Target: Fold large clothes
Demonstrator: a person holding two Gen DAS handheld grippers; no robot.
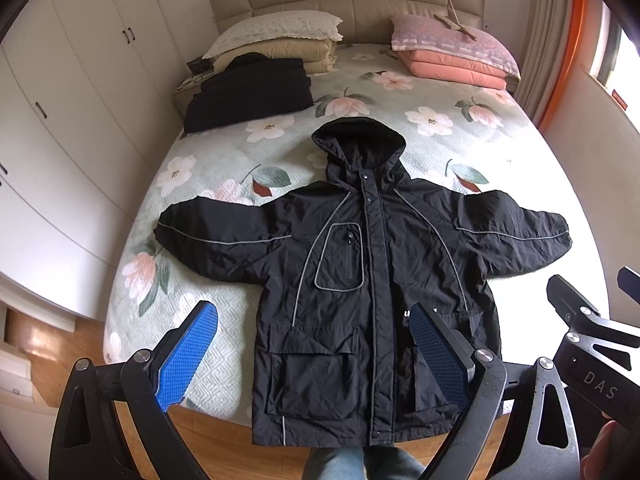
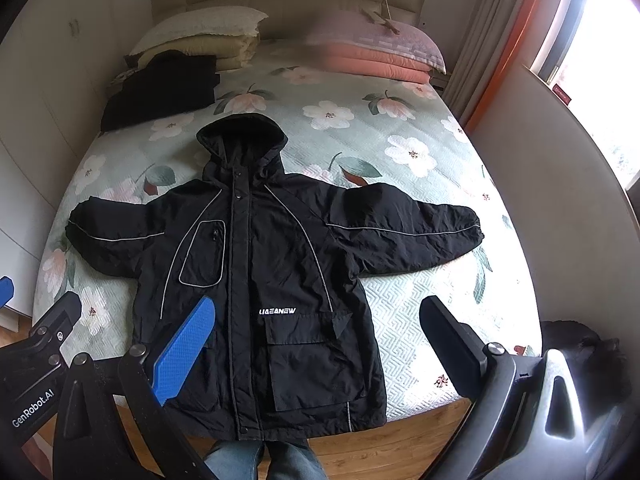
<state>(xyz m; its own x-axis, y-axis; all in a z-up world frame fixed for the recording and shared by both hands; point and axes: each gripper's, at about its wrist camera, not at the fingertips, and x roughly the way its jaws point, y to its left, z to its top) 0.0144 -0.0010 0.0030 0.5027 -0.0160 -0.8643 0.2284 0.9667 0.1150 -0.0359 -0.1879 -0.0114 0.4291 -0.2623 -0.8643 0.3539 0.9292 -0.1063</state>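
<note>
A black hooded jacket [image 1: 380, 260] [image 2: 272, 260] lies front up on the floral bedspread. Both sleeves are spread out sideways, the hood points to the headboard, and the hem reaches over the near bed edge. My left gripper [image 1: 312, 312] hovers open above the lower half of the jacket and holds nothing. My right gripper [image 2: 318, 308] is likewise open and empty, over the jacket's right hem and the bedspread beside it. Each gripper shows at the edge of the other's view: the right gripper [image 1: 580, 320] and the left gripper [image 2: 52, 332].
A folded black garment [image 1: 252, 88] [image 2: 160, 88] lies at the bed's far left, near stacked pillows [image 1: 280, 40] and pink pillows [image 1: 456, 52]. White wardrobes [image 1: 80, 80] line the left, a curtain and window the right. A person's jeans [image 2: 256, 460] stand at the bed's foot. A dark furry shape [image 2: 580, 348] sits at right.
</note>
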